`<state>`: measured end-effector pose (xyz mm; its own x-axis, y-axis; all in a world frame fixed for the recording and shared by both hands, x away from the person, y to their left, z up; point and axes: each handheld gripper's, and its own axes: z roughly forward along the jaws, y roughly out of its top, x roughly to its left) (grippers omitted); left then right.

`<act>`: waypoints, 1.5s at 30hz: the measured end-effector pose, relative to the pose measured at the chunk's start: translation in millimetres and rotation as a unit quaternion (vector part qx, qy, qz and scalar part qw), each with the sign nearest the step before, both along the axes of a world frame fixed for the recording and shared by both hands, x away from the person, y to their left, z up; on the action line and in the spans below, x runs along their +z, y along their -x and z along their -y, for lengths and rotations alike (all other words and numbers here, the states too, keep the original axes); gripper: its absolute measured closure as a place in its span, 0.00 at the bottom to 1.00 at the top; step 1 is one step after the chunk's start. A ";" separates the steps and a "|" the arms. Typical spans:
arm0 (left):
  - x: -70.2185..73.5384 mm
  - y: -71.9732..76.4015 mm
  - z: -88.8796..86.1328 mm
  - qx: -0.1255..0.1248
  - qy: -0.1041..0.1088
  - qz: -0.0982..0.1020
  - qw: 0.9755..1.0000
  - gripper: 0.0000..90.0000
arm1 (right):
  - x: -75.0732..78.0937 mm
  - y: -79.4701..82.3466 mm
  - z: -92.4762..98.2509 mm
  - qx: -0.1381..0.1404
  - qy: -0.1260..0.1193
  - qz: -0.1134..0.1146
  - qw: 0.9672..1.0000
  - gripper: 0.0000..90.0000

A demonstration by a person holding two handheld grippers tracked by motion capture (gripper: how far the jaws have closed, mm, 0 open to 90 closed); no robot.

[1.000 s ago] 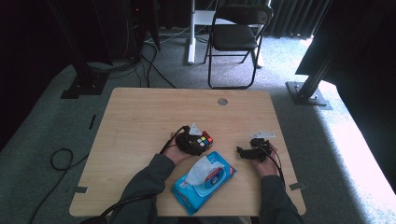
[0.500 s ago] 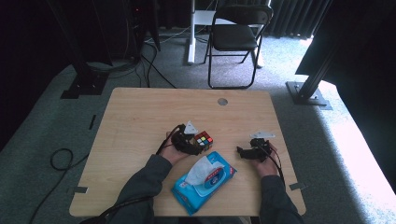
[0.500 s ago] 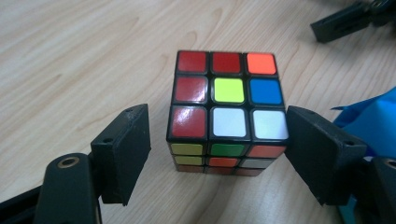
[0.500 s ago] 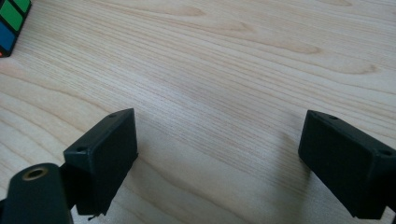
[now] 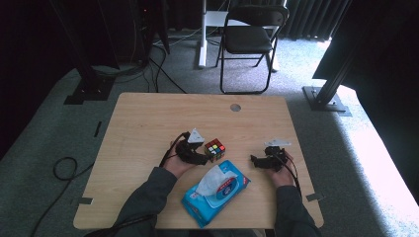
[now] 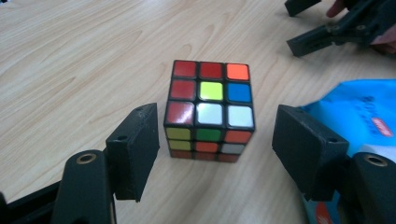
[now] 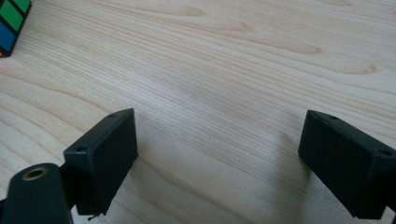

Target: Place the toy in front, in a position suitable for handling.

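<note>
Cube (image 6: 209, 112) sits on the table dead ahead of the left gripper (image 6: 215, 144), jaws open and just narrowed, clear gaps both sides, nothing gripped; right gripper (image 5: 264, 162) well apart.

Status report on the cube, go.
Left gripper open, jaws just closing, astride cube, no contact. Right gripper open, idle. Wipes pack close beside.

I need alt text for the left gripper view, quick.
A scrambled puzzle cube sits on the wooden table, just ahead of the open left gripper, whose jaws flank it without touching. A blue wipes pack lies at right.
</note>
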<state>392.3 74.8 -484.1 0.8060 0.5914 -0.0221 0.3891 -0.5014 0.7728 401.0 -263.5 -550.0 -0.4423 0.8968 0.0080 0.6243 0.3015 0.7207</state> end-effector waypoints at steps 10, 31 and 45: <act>12.8 18.3 -9.6 -0.016 0.019 -0.005 1.000 0.41 | 0.1 0.1 0.0 0.000 0.000 0.000 1.000 0.13; 20.6 38.7 -24.8 -0.010 0.059 -0.026 0.998 0.43 | 0.0 0.0 0.0 0.000 0.000 0.000 1.000 0.13; 19.8 46.1 -27.9 -0.014 0.058 -0.028 0.998 0.41 | 0.0 0.0 0.0 0.000 0.000 0.000 1.000 0.13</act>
